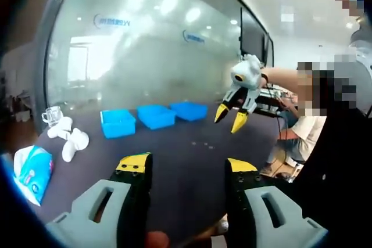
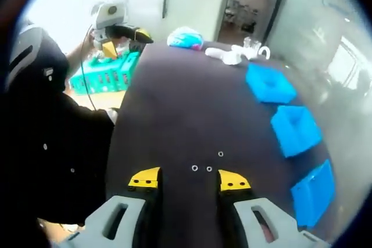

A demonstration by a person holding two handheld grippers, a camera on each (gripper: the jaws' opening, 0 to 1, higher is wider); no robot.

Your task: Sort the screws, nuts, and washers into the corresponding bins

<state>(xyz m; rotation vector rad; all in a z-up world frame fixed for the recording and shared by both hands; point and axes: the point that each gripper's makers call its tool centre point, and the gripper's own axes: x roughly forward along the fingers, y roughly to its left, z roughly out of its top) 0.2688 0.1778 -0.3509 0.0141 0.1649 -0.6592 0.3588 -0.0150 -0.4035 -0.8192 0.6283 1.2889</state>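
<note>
Just ahead of the right gripper (image 2: 189, 179), whose yellow-tipped jaws stand apart and empty, three small metal rings (image 2: 207, 164), washers or nuts by their look, lie loose on the dark matte table (image 2: 174, 103). No piece is lifted yet, so sorting seems barely begun; the next move calls for lowering those jaws around one ring and nipping it finely. Three square blue plastic bins (image 2: 295, 129) line the table's right edge, while the left gripper (image 1: 186, 164) hangs spread and empty near the white bottles (image 1: 68, 135).

The left gripper (image 1: 186, 169), jaws apart, faces a dark table (image 1: 192, 155) with three blue bins (image 1: 154, 117) and the right gripper (image 1: 231, 120) open above it.
</note>
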